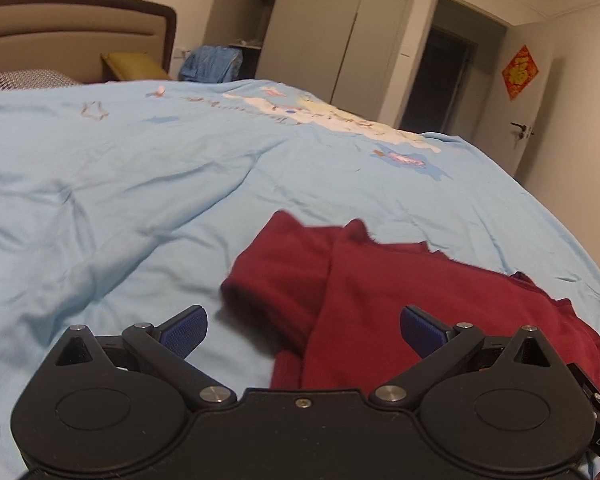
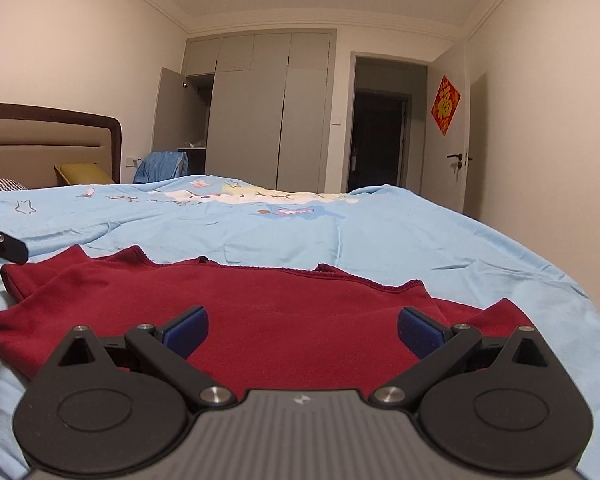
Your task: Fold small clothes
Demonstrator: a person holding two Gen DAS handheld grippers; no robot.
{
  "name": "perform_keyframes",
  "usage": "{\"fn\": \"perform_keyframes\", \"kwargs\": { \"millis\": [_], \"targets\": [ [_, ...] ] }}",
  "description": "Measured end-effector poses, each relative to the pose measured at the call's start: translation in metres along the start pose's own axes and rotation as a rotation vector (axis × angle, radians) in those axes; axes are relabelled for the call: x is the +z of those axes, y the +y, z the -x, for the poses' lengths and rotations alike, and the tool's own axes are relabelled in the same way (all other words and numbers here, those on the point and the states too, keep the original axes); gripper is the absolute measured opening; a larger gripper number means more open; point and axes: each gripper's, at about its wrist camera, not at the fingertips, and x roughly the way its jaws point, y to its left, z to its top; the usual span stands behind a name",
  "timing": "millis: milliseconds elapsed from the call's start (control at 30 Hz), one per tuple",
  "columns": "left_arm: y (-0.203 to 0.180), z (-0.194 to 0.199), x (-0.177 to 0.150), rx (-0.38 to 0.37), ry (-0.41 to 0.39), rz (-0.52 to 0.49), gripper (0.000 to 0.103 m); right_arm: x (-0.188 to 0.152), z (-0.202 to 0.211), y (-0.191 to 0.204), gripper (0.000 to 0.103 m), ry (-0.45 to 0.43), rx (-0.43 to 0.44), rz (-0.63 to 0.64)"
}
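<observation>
Right wrist view shows the right gripper (image 2: pixel 302 330) spread wide, empty, over the red garment (image 2: pixel 260 308) at 6 o'clock on the bed (image 2: pixel 380 232); the left gripper (image 1: pixel 303 330) likewise gapes; pinching one layer could skew the fold.

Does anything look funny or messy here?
A bit: the red top lies rumpled on the blue bedcover, one sleeve bunched up. A wardrobe door hangs open too.

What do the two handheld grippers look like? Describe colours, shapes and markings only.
Both the left gripper and the right gripper have black linkage arms, round black housings, silver pivot pins and blue textured finger pads. The right one has a ribbed grey centre plate.
</observation>
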Motion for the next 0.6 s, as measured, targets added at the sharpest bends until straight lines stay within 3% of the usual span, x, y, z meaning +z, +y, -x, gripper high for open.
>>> {"fn": "perform_keyframes", "kwargs": {
  "millis": [200,600],
  "targets": [
    [0.015,-0.008,-0.022,-0.035,0.051,0.056,0.102,-0.018,-0.005,0.01,0.103,0.028,-0.019,0.033],
    [0.002,-0.016,-0.039,-0.094,0.038,0.015,0.102,-0.037,-0.011,0.005,0.103,0.046,0.009,-0.023]
  ]
}}
